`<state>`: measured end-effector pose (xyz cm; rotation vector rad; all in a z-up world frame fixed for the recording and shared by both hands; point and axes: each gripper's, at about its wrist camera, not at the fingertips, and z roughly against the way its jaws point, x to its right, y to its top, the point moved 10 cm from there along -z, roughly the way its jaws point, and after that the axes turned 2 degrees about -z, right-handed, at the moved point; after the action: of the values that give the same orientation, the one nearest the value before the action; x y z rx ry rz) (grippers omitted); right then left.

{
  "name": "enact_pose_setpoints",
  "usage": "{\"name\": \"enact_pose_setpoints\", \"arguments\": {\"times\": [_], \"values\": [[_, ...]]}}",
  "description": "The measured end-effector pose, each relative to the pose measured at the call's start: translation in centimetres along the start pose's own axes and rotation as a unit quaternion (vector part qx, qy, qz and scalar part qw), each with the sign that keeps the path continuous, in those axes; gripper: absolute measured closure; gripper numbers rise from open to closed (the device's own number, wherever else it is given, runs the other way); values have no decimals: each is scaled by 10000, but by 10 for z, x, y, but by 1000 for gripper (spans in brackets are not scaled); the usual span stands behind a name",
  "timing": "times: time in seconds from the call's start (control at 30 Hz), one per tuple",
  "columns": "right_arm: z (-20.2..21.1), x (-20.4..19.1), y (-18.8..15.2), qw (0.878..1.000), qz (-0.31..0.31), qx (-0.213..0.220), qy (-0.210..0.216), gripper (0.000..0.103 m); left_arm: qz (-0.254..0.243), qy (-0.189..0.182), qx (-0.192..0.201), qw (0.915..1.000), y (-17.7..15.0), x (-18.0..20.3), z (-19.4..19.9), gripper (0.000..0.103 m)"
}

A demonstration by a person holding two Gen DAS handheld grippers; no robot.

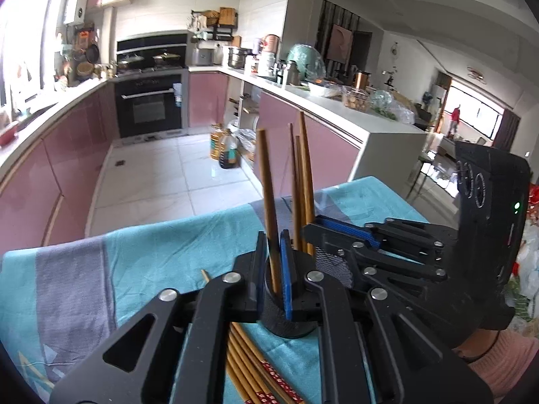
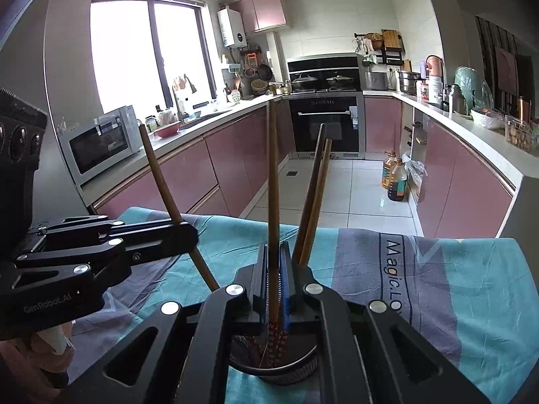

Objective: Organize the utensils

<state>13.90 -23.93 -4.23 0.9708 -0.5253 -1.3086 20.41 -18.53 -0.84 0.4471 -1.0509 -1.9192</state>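
A black mesh holder (image 1: 289,316) stands on the teal cloth, also in the right wrist view (image 2: 274,367). My left gripper (image 1: 273,269) is shut on a brown chopstick (image 1: 267,195), held upright over the holder; it shows from the side in the right wrist view (image 2: 188,235). My right gripper (image 2: 273,286) is shut on another chopstick (image 2: 272,181), its patterned end inside the holder. Two more chopsticks (image 2: 315,195) lean in the holder. Several loose chopsticks (image 1: 249,360) lie on the cloth below my left gripper.
The table (image 2: 438,286) with the teal and grey cloth ends just beyond the holder. Pink kitchen cabinets (image 2: 454,181) line both sides of a tiled floor. Oil bottles (image 2: 394,178) stand on the floor. A microwave (image 2: 101,141) sits on the left counter.
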Motion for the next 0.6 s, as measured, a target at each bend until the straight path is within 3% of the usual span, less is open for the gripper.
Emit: {"name": "enact_pose_setpoints", "arguments": {"times": [0.07, 0.13, 0.23, 0.37, 0.5, 0.6], "values": [[3, 2, 0, 10000, -45, 38, 16, 87, -8, 154, 73, 9999, 0, -2, 4, 54], [8, 3, 0, 9999, -66, 104, 20, 68, -48, 369, 232, 9990, 0, -6, 13, 34], [19, 2, -1, 9997, -39, 218, 70, 55, -37, 589, 390, 9975, -1, -11, 24, 5], [38, 2, -5, 9990, 49, 440, 21, 34, 77, 878, 531, 9947, -16, -23, 40, 6], [55, 4, -20, 9980, 134, 600, -117, 14, 207, 1066, 433, 9931, -41, -34, 48, 6], [61, 5, -43, 9984, 181, 514, -174, 9, 228, 1272, 399, 9908, -64, -42, 53, 6]]}}
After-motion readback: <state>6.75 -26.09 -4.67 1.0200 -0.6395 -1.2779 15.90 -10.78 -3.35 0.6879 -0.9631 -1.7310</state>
